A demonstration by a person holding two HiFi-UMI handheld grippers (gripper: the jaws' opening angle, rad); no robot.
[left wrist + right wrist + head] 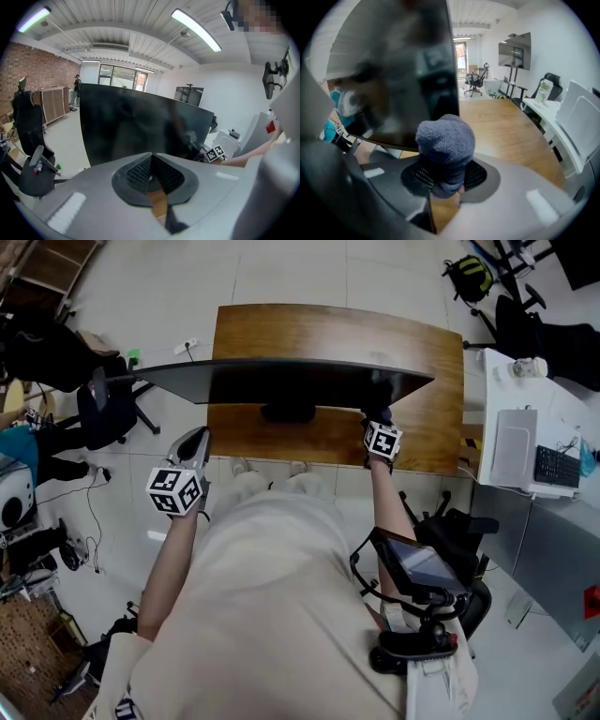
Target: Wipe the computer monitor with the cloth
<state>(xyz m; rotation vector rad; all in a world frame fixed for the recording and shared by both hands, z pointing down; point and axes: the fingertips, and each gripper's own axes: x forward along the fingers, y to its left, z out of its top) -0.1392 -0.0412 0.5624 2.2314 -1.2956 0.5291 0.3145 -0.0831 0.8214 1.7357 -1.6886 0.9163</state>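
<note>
A wide black curved monitor stands on a wooden desk; its dark screen fills the left gripper view and the upper left of the right gripper view. My right gripper is shut on a bunched grey-blue cloth, held at the screen's lower right part near its edge. My left gripper is shut with nothing in it, hanging off the desk's front left, apart from the screen.
Black office chairs stand at the left and right of the desk. A white side table with a keyboard and devices is at the right. A monitor stand sits mid-desk.
</note>
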